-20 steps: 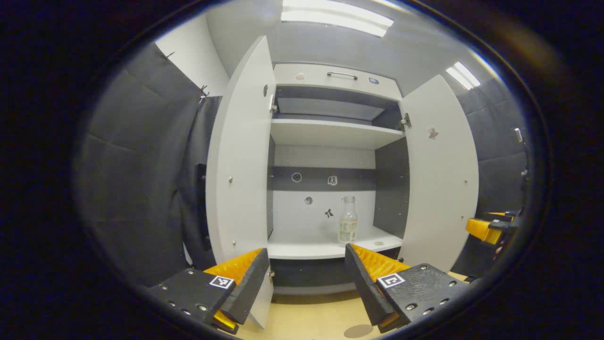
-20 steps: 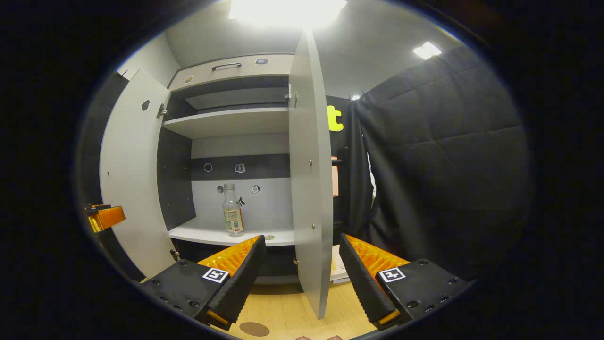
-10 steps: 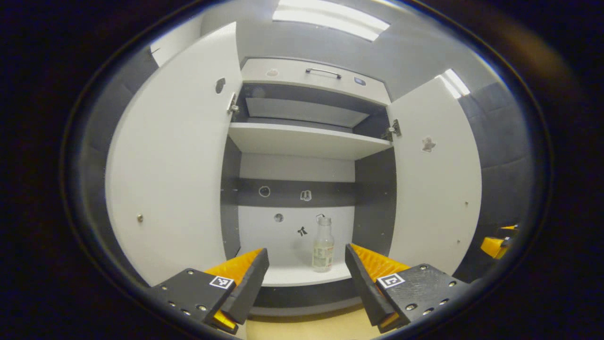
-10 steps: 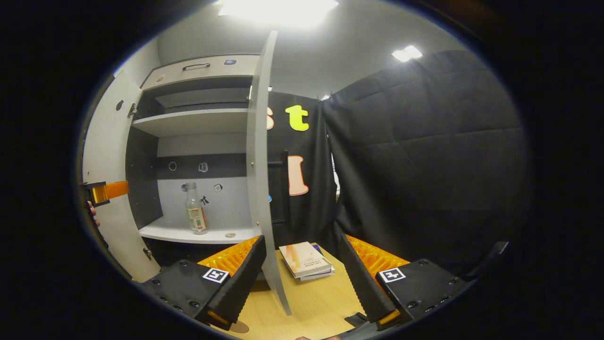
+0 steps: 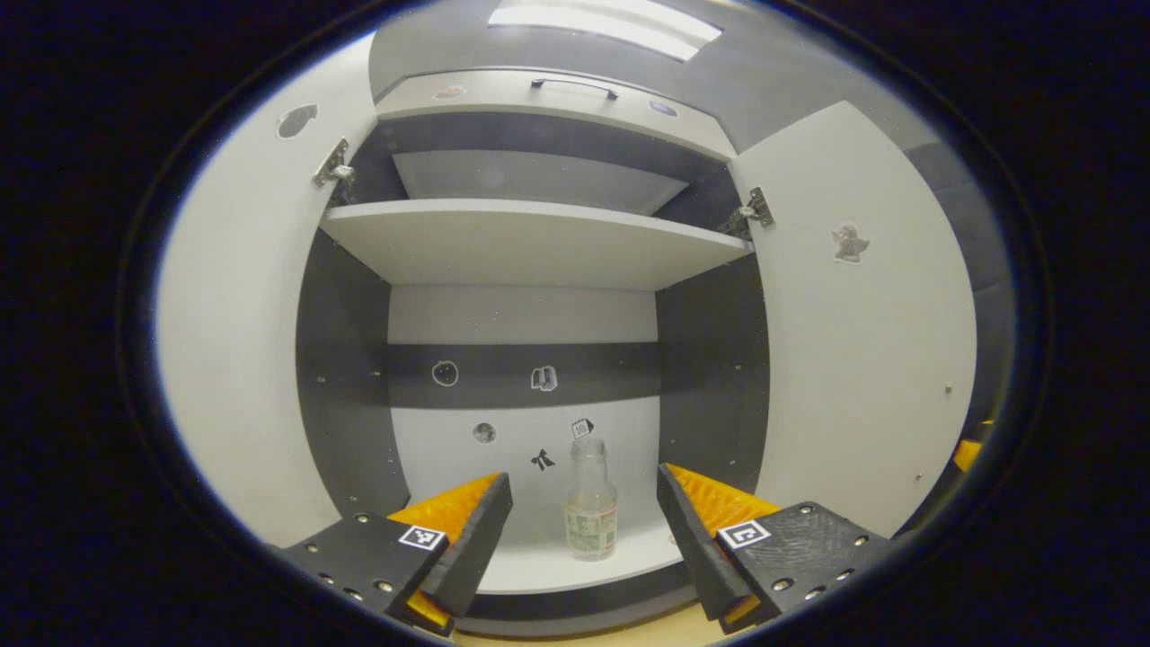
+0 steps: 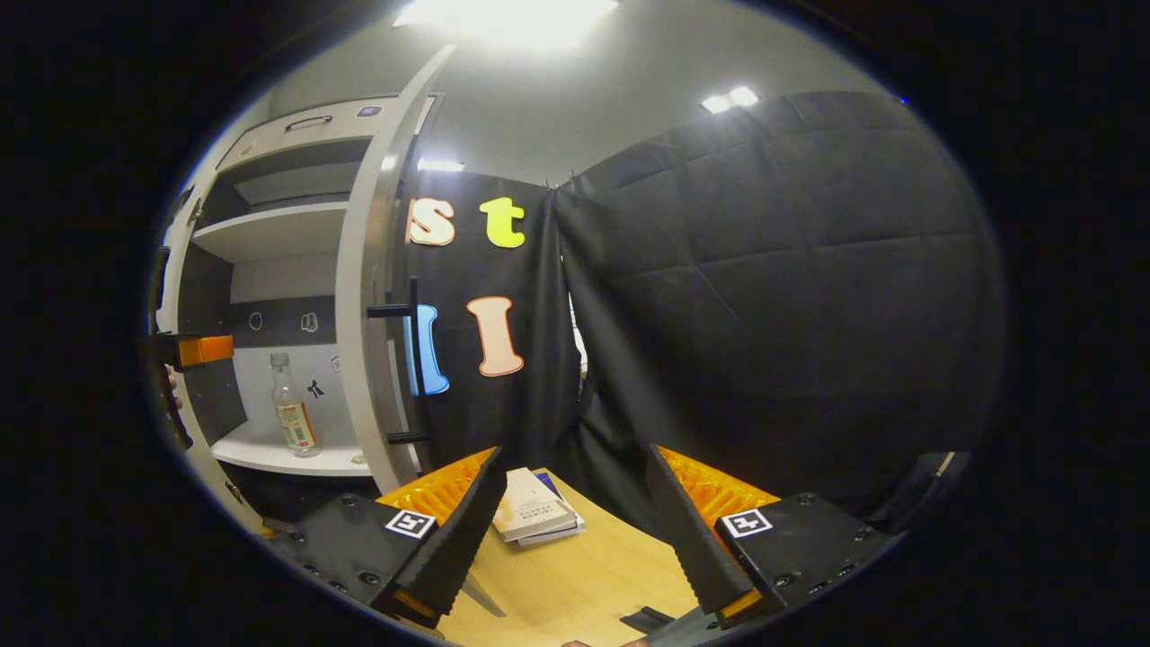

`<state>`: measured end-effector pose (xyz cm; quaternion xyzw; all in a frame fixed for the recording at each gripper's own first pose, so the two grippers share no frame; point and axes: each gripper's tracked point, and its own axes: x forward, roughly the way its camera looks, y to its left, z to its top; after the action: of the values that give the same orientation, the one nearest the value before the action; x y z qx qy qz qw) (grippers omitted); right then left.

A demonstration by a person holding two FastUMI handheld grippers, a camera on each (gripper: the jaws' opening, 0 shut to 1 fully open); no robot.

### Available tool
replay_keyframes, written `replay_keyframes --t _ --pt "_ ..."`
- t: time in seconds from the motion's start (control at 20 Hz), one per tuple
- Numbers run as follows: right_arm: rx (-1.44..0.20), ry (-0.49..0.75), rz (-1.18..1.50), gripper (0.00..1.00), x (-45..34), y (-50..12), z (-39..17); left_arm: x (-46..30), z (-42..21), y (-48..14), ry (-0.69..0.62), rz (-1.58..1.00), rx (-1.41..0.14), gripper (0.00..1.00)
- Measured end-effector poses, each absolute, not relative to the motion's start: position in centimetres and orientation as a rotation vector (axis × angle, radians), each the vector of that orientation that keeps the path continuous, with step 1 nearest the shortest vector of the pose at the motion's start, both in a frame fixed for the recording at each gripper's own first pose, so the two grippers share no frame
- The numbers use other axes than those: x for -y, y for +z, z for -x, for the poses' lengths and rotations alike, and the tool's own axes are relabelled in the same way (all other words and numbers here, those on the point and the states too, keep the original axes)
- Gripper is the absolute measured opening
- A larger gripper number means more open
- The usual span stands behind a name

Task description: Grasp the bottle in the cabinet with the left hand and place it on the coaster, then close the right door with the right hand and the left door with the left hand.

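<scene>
A clear glass bottle (image 5: 590, 512) with a label stands upright on the cabinet's lower shelf (image 5: 530, 566), near its front edge. My left gripper (image 5: 582, 481) is open and lined up with the bottle, which is still farther in, beyond the fingertips. Both white doors stand open: the left door (image 5: 243, 359) and the right door (image 5: 862, 359). In the right gripper view the bottle (image 6: 289, 409) shows past the right door's edge (image 6: 364, 314). My right gripper (image 6: 575, 454) is open over the wooden table (image 6: 584, 575), holding nothing, to the right of that door.
An upper shelf (image 5: 530, 243) spans the cabinet above the bottle. The right door carries a black handle (image 6: 409, 359) on its outer face. A stack of books (image 6: 535, 517) lies on the table behind the right door. Black padded cloth (image 6: 764, 314) walls the right side.
My left gripper has moved forward and up towards the cabinet, so the bottle now looms larger between its fingers. The right gripper has swung right, past the right door's edge.
</scene>
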<state>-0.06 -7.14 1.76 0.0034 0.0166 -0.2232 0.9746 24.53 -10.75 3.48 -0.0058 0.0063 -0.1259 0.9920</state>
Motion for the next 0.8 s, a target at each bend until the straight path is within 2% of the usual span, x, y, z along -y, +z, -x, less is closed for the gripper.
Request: replay_keyframes --t 0.05,0.1,0.15,0.3,0.35,0.4,0.45,0.5,0.6,0.75,0.8 --pt "-0.029 -0.456 -0.004 0.99 7.6 2.0 -0.3 11.1 -25.5 3.2 -0.252 0.009 -0.018 0.94" --pt "-0.027 -0.461 -0.002 0.96 8.1 2.0 -0.6 11.4 -26.5 2.8 -0.251 0.003 -0.024 1.00" --pt "-0.027 -0.467 -0.001 0.96 8.5 2.0 -0.9 11.7 -27.4 2.5 -0.251 -0.001 -0.030 0.94" --pt "-0.031 -0.484 -0.014 0.99 9.3 1.7 -1.5 12.4 -30.1 1.4 -0.253 -0.005 -0.054 0.94" --pt "-0.033 -0.489 -0.016 0.99 9.7 1.6 -1.7 12.5 -31.1 1.0 -0.247 -0.009 -0.062 1.00" --pt "-0.038 -0.495 -0.016 0.99 10.0 1.4 -2.0 12.4 -31.9 0.6 -0.245 -0.013 -0.073 0.94" --pt "-0.044 -0.500 -0.014 0.99 10.3 1.2 -2.3 12.5 -32.6 0.2 -0.249 -0.013 -0.084 0.94" --pt "-0.047 -0.504 -0.011 0.99 10.7 1.1 -2.5 12.7 -33.0 -0.2 -0.247 -0.010 -0.089 1.00" --pt "-0.052 -0.513 -0.001 0.96 11.2 0.9 -2.9 12.8 -34.5 -1.1 -0.239 -0.004 -0.104 1.00" --pt "-0.064 -0.524 -0.007 0.99 12.0 0.4 -3.2 12.9 -36.5 -2.0 -0.234 -0.004 -0.108 0.99" --pt "-0.072 -0.526 -0.011 0.99 12.1 0.1 -3.4 12.8 -37.1 -2.6 -0.231 -0.012 -0.118 0.91"
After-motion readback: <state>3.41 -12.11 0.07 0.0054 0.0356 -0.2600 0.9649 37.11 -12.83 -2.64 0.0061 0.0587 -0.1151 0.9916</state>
